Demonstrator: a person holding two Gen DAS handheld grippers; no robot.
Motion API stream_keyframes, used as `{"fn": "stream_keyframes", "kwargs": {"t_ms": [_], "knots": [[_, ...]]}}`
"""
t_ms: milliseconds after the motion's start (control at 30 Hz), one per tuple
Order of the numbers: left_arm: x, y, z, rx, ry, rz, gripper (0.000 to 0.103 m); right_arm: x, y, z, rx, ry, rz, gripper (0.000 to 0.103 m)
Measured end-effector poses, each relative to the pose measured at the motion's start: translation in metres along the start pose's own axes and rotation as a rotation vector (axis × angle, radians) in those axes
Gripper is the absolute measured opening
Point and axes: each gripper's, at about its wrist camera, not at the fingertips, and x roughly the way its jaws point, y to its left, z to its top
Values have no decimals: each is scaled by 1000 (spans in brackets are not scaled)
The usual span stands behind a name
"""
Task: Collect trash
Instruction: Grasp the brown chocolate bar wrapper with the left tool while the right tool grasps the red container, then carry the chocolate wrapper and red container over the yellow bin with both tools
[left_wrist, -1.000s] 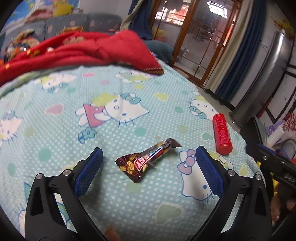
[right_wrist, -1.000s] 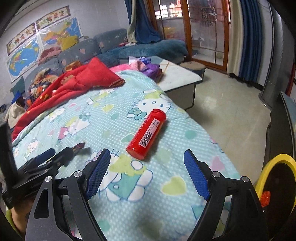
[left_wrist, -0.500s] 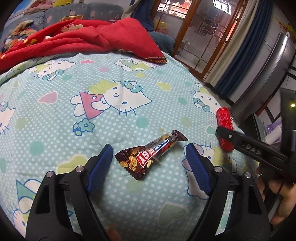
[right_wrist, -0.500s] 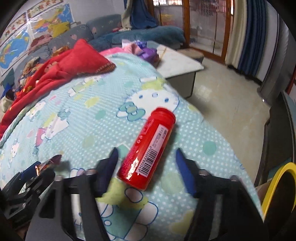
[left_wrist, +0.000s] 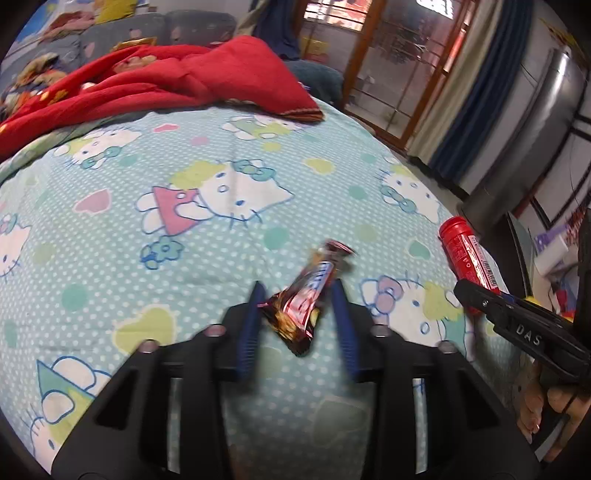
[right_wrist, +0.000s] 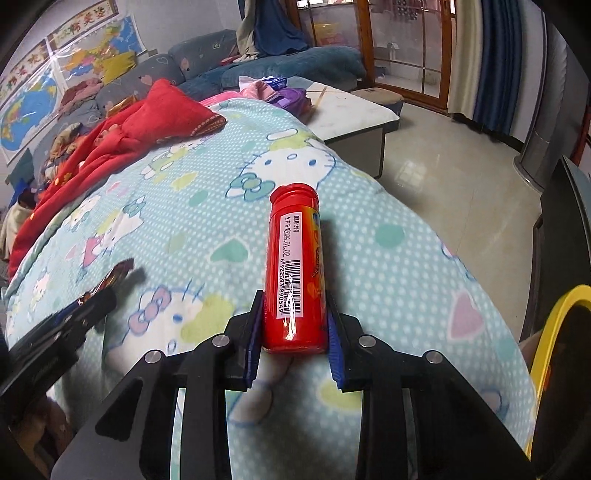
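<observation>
A brown and red candy bar wrapper (left_wrist: 303, 299) sits between the blue pads of my left gripper (left_wrist: 297, 295), which is shut on it; the wrapper is tilted up and blurred. A red plastic tube (right_wrist: 295, 269) with a barcode label lies on the Hello Kitty blanket (right_wrist: 207, 229); my right gripper (right_wrist: 293, 299) is shut on its near end. The tube also shows in the left wrist view (left_wrist: 469, 254), with the right gripper (left_wrist: 480, 295) clamped on it. The wrapper also shows in the right wrist view (right_wrist: 114, 277).
A red blanket (left_wrist: 155, 81) lies bunched at the far side of the bed. A yellow-rimmed bin (right_wrist: 557, 354) stands off the bed's right edge. A low white table (right_wrist: 351, 110) and a tiled floor (right_wrist: 454, 184) lie beyond the bed.
Both grippers have closed: the left on the candy wrapper, the right on the red tube. The wrapper has tipped up between the left pads.
</observation>
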Motion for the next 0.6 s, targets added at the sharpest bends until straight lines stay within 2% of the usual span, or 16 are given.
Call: {"fn": "stream_keyframes", "kwargs": {"t_ms": [67, 133, 367, 600], "knots": [[-1, -6, -2, 28, -1, -12, 17, -6, -1, -7, 6, -1, 12, 29], [-3, -10, -4, 43, 0, -29, 16, -12, -2, -12, 6, -5, 24, 29], [-22, -29, -10, 62, -39, -108, 15, -40, -13, -23, 26, -31, 72, 28], [-33, -59, -14, 73, -36, -201, 15, -79, -41, -35, 34, -93, 59, 28]]}}
